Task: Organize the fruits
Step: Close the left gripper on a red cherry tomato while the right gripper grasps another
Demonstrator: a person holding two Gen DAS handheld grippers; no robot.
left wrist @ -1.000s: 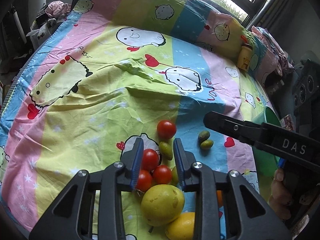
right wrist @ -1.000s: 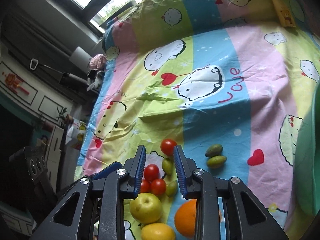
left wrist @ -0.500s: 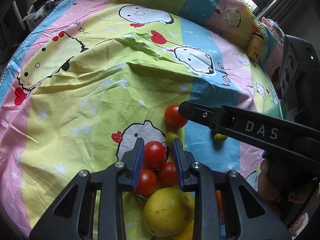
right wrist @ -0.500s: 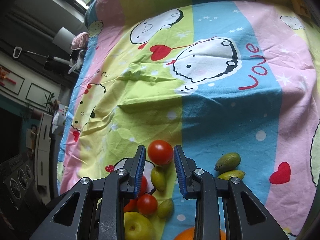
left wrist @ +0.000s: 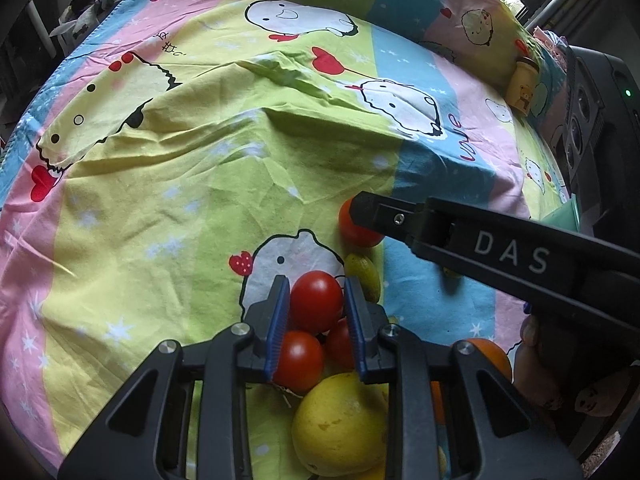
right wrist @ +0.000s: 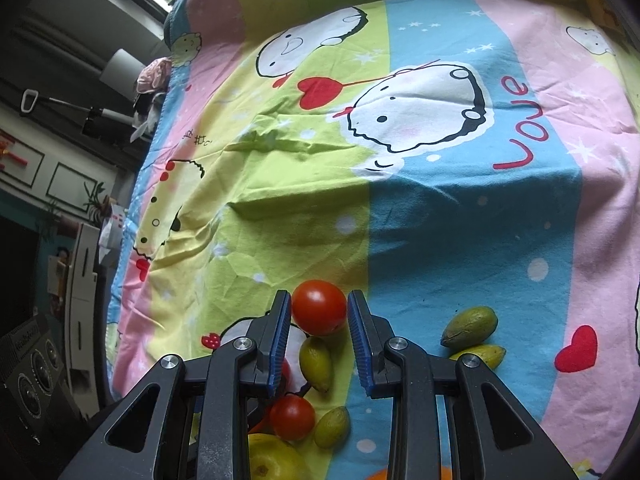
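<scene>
Red tomato (right wrist: 319,307) sits right between the open right gripper (right wrist: 319,334) fingers. The left gripper (left wrist: 316,322), open too, has another tomato (left wrist: 316,301) between its fingers.

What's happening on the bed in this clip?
A person works two tools over a fruit pile on the cartoon bedsheet. The left hand-held gripper is open around a tomato in the cluster. The right hand-held gripper is open around a separate tomato farther out. Neither is visibly clamped or lifted.
</scene>
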